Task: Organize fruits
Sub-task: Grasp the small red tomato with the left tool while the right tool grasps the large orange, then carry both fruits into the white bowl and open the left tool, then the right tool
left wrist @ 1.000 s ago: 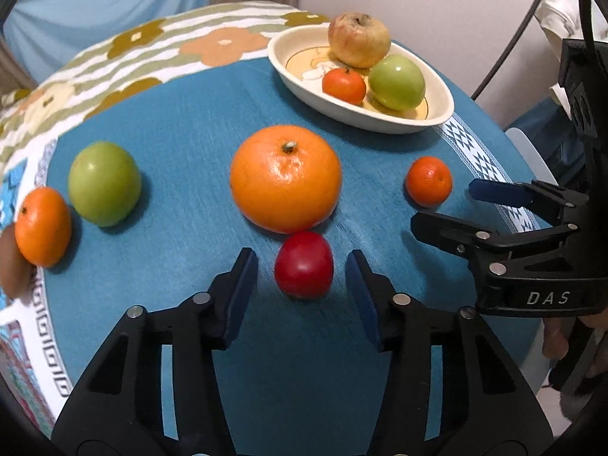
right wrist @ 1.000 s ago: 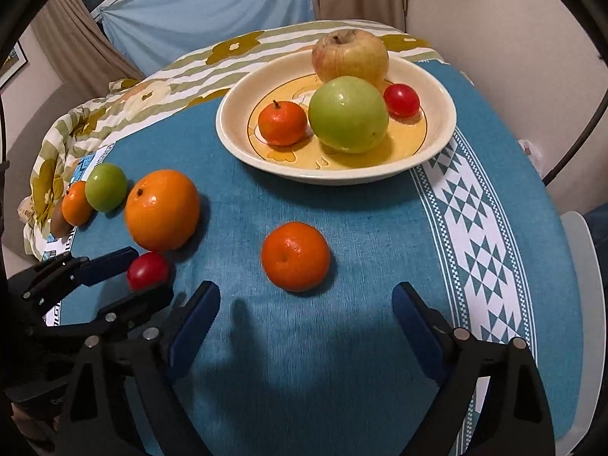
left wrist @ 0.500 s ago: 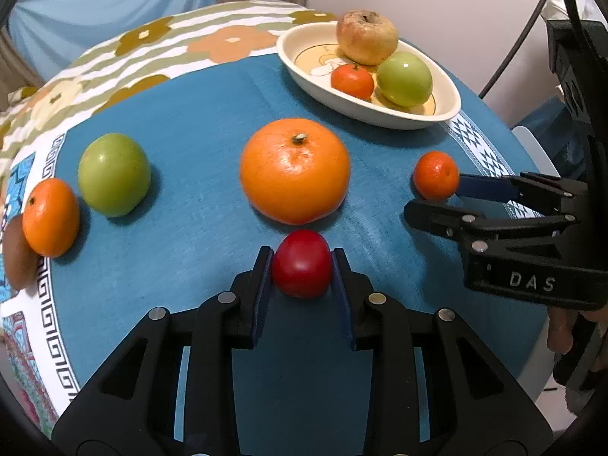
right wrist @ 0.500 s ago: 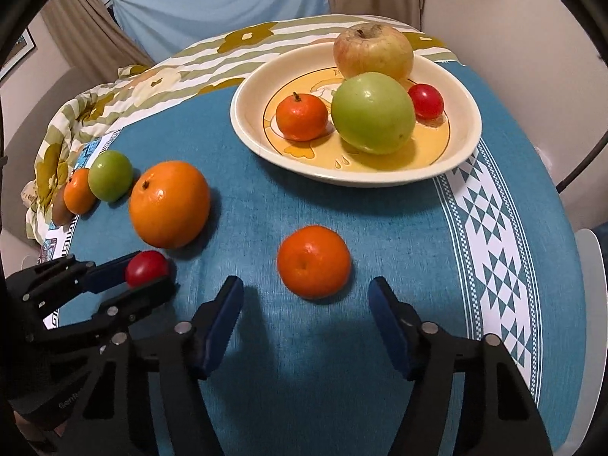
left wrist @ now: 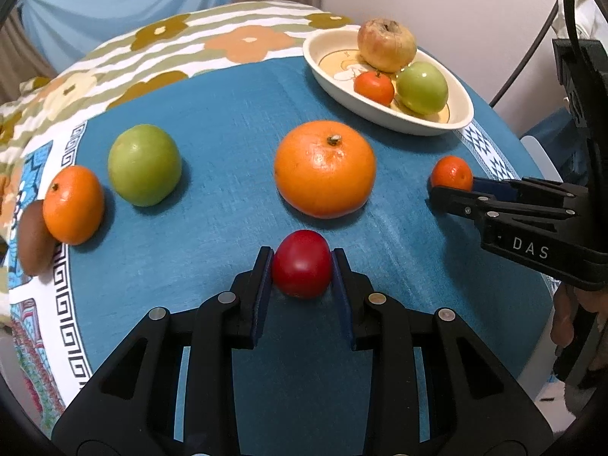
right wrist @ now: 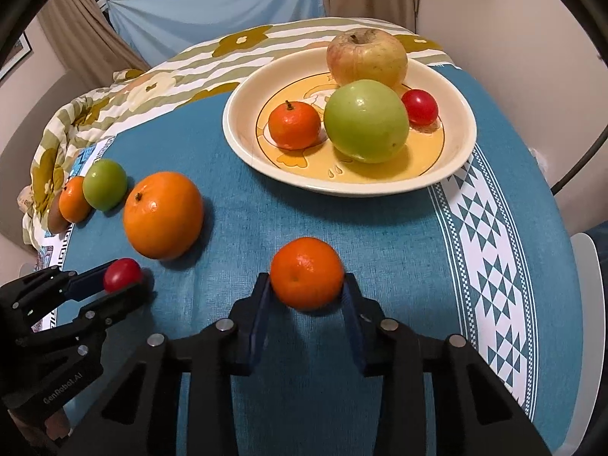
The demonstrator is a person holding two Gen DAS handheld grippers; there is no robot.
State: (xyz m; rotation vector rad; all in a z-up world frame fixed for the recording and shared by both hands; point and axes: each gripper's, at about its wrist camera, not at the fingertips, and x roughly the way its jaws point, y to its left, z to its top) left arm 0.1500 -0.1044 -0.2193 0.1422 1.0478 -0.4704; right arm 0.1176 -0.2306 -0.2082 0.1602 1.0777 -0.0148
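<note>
Already in bowl [right wrist: 461, 152]: four fruits. Left gripper [left wrist: 302, 279] clamps tomato [left wrist: 301, 263], right gripper [right wrist: 307, 296] clamps mandarin [right wrist: 307, 273]; both on cloth [left wrist: 228, 121]. Orange [left wrist: 325, 169], green apple [left wrist: 144, 165], others left.

Tablecloth [right wrist: 380, 228] covers the table. Bowl [right wrist: 456, 163] at the far right, holding an apple [right wrist: 366, 59] at the back, a second apple [right wrist: 366, 127] before it, a mandarin [right wrist: 294, 125] to its left, a tomato [right wrist: 420, 106] to its right. Near edge: tomato [left wrist: 302, 264] on the cloth between left gripper [left wrist: 302, 273] pads; large orange [left wrist: 325, 167] just behind it. Right of that, mandarin [right wrist: 307, 273] between right gripper [right wrist: 307, 292] pads. Far left: apple [left wrist: 144, 165], mandarin [left wrist: 72, 205], kiwi [left wrist: 32, 243], outermost at the edge
</note>
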